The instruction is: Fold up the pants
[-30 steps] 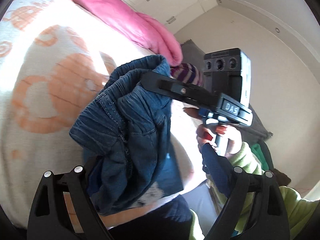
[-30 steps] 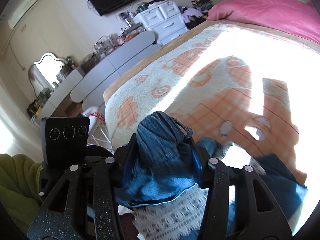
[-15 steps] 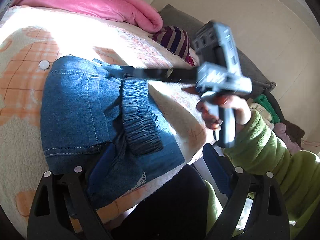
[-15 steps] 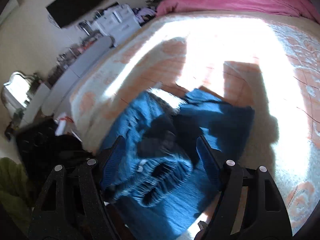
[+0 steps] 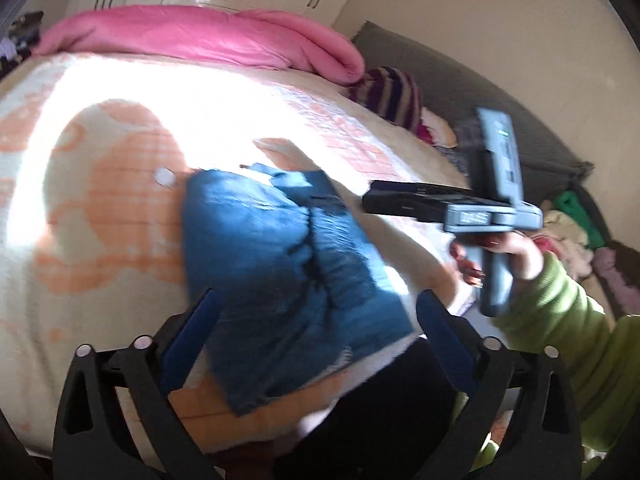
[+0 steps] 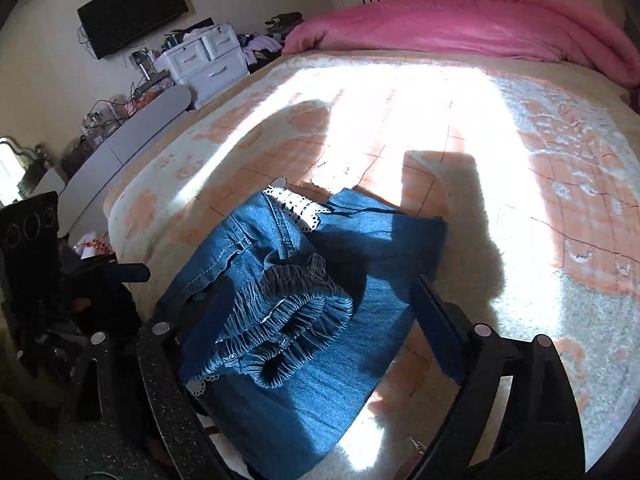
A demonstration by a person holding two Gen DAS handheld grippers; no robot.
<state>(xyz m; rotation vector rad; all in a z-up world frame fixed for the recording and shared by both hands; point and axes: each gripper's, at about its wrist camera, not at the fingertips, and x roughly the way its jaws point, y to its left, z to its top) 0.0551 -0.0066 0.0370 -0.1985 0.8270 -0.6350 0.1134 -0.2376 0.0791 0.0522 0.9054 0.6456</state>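
Lying folded on bed (image 6: 520, 184), jeans (image 6: 304, 312); left gripper (image 5: 312, 344) and right gripper (image 6: 316, 316) opening, apparently gripping nothing.

Hard sunlight is thrown across the bedspread (image 6: 460, 120), which is blown out to white glare in both views. Sharp dark shadows are cast beside the pants (image 6: 312, 288). The left wrist view is smeared by motion blur; edges are bent by fisheye distortion.
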